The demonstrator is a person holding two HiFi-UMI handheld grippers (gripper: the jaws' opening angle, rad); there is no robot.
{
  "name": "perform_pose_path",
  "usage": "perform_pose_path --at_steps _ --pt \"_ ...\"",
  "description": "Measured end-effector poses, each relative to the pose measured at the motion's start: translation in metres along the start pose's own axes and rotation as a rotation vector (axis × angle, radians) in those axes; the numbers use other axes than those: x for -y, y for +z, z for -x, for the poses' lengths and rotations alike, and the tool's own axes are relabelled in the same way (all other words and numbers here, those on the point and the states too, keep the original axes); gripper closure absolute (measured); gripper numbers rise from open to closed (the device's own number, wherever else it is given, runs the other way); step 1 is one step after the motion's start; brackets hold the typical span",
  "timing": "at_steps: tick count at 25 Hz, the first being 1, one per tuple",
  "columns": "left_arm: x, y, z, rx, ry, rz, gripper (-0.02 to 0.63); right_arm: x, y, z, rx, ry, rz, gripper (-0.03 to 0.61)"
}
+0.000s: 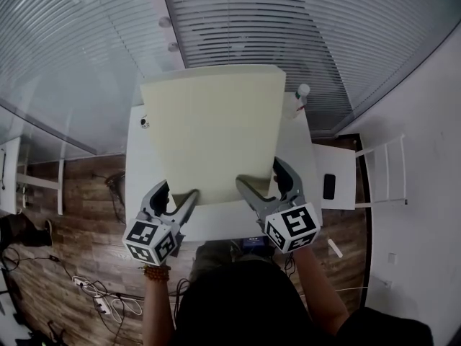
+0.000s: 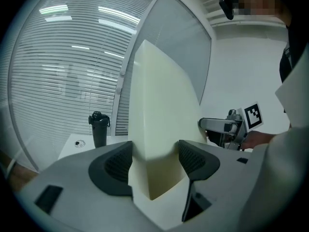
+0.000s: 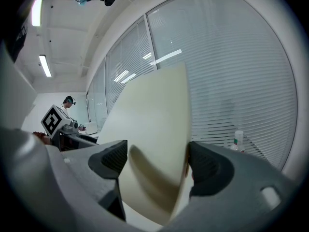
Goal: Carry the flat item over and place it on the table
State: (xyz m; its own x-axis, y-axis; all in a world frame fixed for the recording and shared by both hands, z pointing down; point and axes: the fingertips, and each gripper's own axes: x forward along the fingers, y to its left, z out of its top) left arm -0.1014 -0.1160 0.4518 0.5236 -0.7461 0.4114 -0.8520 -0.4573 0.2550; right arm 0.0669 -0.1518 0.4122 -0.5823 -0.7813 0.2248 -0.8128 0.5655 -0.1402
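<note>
A large cream foam slab [image 1: 212, 128] hangs over the white table [image 1: 295, 146], covering most of it in the head view. My left gripper [image 1: 181, 199] is shut on the slab's near left corner, and its two dark pads press the foam [image 2: 154, 129] from both sides. My right gripper [image 1: 261, 181] is shut on the near right corner, where the foam [image 3: 154, 144] dents between the pads. The slab stands tilted upward in both gripper views. The right gripper's marker cube [image 2: 253, 115] shows beyond the slab in the left gripper view.
A black bottle [image 2: 98, 128] stands on the table's far left, beside a small round object [image 1: 145, 122]. A white bottle [image 1: 301, 98] stands at the far right corner. A white chair [image 1: 360, 171] with a dark phone [image 1: 329, 186] sits right of the table. Glass walls with blinds lie behind.
</note>
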Motion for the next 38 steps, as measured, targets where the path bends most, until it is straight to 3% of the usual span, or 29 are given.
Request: perform_pose_path --at_steps 11,38 --pt "-0.007 -0.017 0.003 0.000 0.003 0.078 0.299 -0.004 -0.025 -0.008 -0.061 0.006 -0.019 0.184" --pt "-0.025 -0.050 -0.012 -0.064 0.013 0.137 0.301 -0.003 -0.064 -0.026 -0.173 0.006 -0.034 0.184"
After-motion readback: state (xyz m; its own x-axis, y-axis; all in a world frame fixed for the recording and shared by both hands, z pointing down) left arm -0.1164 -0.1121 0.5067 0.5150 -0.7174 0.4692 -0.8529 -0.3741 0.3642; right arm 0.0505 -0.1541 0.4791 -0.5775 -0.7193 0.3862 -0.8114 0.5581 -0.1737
